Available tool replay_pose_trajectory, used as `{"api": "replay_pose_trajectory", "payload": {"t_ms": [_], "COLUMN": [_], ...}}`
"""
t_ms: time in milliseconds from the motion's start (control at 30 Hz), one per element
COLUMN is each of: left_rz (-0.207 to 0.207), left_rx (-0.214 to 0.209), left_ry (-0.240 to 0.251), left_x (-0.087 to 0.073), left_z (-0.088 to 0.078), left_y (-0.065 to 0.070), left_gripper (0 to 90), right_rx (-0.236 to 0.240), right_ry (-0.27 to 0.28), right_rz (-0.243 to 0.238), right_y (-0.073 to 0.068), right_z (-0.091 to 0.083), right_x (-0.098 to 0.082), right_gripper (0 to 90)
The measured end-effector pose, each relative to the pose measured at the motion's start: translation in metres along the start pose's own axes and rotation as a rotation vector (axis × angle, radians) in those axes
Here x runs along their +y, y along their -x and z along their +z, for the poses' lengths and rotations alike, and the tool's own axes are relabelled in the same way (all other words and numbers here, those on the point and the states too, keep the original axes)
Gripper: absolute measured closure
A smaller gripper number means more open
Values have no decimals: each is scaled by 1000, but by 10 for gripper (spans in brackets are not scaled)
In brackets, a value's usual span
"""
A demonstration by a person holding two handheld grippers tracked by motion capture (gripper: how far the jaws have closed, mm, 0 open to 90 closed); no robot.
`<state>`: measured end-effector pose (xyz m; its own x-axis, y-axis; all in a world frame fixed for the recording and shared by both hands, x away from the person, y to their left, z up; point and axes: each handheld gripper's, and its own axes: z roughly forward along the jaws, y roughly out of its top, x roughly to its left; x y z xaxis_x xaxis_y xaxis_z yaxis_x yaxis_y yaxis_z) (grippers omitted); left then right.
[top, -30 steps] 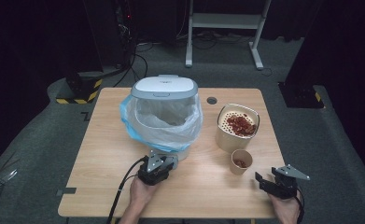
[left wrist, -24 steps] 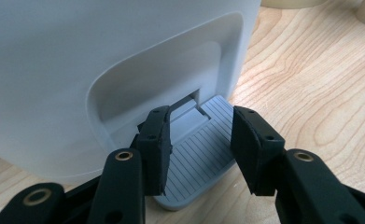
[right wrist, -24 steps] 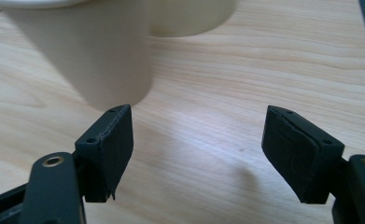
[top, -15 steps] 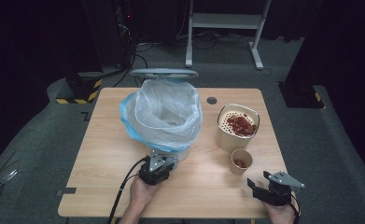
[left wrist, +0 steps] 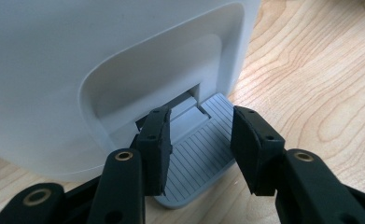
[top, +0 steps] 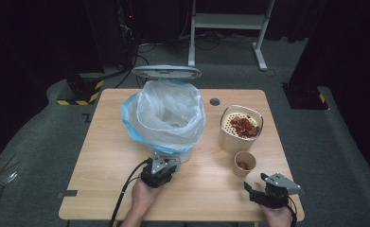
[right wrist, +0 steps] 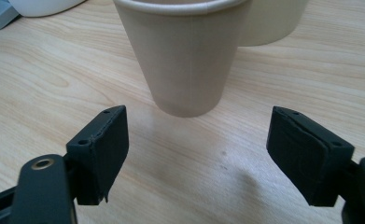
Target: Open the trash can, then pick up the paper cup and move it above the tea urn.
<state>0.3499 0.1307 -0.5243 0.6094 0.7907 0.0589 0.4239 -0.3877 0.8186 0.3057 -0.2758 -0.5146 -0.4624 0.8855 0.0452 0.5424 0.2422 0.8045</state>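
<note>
The right gripper point(top: 264, 195), held low over the near right part of the light wooden table point(top: 102, 179), has its two black jaws spread wide with nothing between them; they have just been opening. Straight ahead of the jaws, a little apart from them, stands a small tan paper cup point(right wrist: 188, 51), upright, its long axis vertical, with reddish scraps in the bottom. Just behind the cup sits a larger cream container point(top: 240, 128) topped with red pieces. To the left, the left gripper point(top: 160, 171) presses down on the grey ribbed foot pedal point(left wrist: 203, 154) of a white bin lined with a clear plastic bag point(top: 166, 116), jaws nearly together, lid point(top: 166, 72) raised. The right gripper is much the nearer to the cup, which likely needs a short forward reach.
</note>
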Motion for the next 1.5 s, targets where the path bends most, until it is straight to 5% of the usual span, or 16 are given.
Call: {"api": "replay_pose_trajectory", "payload": {"t_ms": [867, 1500], "left_rz": [-4, -4], "left_rx": [0, 1], "left_ry": [0, 2], "left_x": [0, 0], "left_z": [0, 0], "left_y": [0, 0], "left_gripper": [578, 577], "right_rx": [-6, 51], "right_ry": [46, 123], "right_rz": [-44, -8], "right_y": [-1, 1], "right_z": [8, 15], "right_x": [17, 27], "right_gripper": [167, 178]}}
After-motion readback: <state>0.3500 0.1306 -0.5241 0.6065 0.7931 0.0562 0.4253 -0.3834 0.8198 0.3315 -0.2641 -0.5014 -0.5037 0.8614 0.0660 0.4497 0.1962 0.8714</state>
